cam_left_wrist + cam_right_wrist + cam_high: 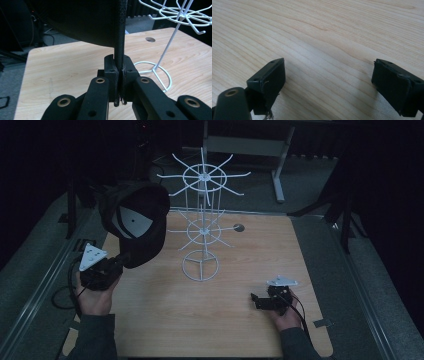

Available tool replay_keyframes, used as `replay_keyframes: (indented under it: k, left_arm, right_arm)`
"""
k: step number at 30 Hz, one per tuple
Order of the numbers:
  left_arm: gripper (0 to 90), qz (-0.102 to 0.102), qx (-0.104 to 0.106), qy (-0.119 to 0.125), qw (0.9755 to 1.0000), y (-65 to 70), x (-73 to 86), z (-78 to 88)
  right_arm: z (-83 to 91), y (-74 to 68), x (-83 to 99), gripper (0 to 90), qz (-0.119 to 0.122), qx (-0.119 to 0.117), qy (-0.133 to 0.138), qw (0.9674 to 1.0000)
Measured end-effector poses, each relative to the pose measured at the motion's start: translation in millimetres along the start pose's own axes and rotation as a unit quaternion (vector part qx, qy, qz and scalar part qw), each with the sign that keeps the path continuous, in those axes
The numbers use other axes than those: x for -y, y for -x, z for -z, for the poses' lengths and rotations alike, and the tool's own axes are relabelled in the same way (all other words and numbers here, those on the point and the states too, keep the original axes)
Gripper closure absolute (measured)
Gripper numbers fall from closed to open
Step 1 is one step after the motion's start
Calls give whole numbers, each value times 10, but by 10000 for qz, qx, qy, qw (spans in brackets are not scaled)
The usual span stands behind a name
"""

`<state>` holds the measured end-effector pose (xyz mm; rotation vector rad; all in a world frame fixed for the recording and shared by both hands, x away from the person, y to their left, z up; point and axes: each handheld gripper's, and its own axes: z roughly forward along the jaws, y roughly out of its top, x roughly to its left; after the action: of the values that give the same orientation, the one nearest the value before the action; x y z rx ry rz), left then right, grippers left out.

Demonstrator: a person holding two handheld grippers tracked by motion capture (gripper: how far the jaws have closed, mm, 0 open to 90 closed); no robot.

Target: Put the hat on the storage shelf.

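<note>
A black cap (pixel 137 222) with a pale inner panel is held up above the table's left side. My left gripper (pixel 119 262) is shut on the cap's brim, and the left gripper view shows the brim (pixel 119 37) standing on edge, pinched between the two pads. A white wire hook stand (pixel 202 220) with two tiers of hooks stands in the middle of the wooden table (pixel 240 320), just right of the cap. My right gripper (pixel 256 301) rests low near the table's front right, open, with bare wood between its fingers (pixel 268 77).
The stand's round wire base (pixel 155 73) sits on the table to the right of the held brim. A small round hole (pixel 238 227) lies in the tabletop behind the stand. Dark floor and a metal frame leg (pixel 279 180) lie beyond the far edge.
</note>
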<state>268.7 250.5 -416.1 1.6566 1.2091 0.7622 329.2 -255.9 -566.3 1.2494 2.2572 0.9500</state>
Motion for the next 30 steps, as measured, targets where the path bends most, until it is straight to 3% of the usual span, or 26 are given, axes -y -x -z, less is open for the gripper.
replay_keyframes:
  k: [11, 30]
  left_arm:
    - [865, -130, -165, 85, 9997, 58, -88, 57]
    - [864, -178, -407, 326, 9985, 159, -169, 90]
  right_arm:
    - [0, -1, 0, 116, -8, 1, 3, 10000]
    - [0, -1, 0, 116, -5, 1, 1, 10000]
